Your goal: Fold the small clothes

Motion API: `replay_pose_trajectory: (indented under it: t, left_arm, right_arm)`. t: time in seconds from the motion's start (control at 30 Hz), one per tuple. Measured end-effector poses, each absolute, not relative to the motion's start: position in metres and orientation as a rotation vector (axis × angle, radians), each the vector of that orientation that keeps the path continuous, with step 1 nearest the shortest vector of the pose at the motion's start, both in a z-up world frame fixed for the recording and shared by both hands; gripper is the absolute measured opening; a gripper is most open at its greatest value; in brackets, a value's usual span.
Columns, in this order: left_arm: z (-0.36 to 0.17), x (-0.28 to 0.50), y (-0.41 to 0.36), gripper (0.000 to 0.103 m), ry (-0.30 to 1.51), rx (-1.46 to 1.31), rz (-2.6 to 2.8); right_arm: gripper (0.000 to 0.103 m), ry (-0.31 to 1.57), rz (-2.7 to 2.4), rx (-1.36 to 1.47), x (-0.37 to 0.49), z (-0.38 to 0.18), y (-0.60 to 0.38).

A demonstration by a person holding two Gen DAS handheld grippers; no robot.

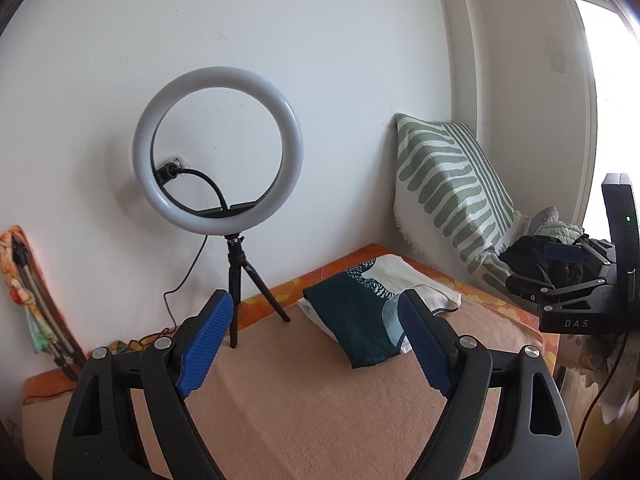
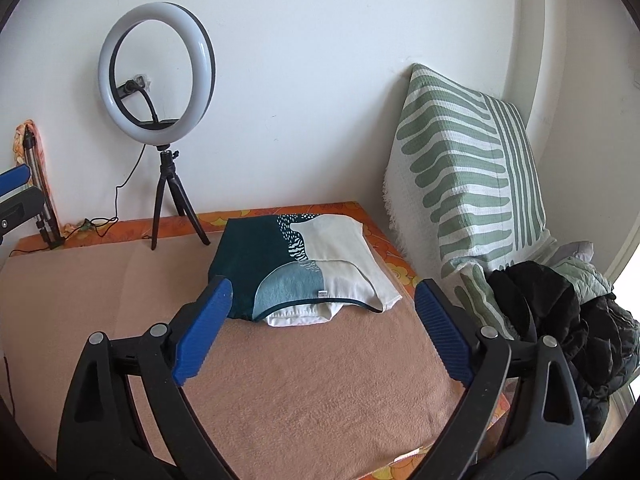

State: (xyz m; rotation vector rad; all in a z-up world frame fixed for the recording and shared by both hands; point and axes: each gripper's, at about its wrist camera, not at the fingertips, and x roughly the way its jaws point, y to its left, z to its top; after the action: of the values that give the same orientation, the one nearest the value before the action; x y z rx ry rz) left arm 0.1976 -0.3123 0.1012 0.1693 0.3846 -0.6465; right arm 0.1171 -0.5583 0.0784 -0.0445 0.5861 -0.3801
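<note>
A folded small garment (image 2: 296,264), dark teal, light blue and white, lies flat on the tan blanket (image 2: 320,368) near the far edge; it also shows in the left wrist view (image 1: 360,312). My right gripper (image 2: 322,292) is open and empty, held above the blanket just in front of the garment. My left gripper (image 1: 316,308) is open and empty, to the left of the garment. The right gripper's body shows at the right edge of the left wrist view (image 1: 576,280). A pile of dark and pale green clothes (image 2: 560,320) lies at the right.
A ring light on a small tripod (image 2: 160,120) stands at the back left against the white wall, its cable trailing down. A green-striped pillow (image 2: 468,176) leans in the right corner. An orange patterned cover (image 2: 280,214) edges the blanket.
</note>
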Motion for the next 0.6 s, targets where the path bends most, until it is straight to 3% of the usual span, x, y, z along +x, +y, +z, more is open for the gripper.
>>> replay_pose_trajectory:
  t: [0.27, 0.37, 0.6]
  left_arm:
    - [0.097, 0.133, -0.254, 0.086, 0.383, 0.175, -0.652]
    - [0.09, 0.108, -0.233, 0.102, 0.376, 0.168, -0.655]
    - [0.065, 0.072, -0.203, 0.103, 0.386, 0.207, -0.615]
  right_arm:
    - [0.097, 0.53, -0.375, 0.002, 0.059, 0.074, -0.488]
    - [0.098, 0.521, -0.363, 0.003, 0.043, 0.066, -0.463]
    - [0.103, 0.498, -0.354, -0.016, 0.017, 0.039, -0.418]
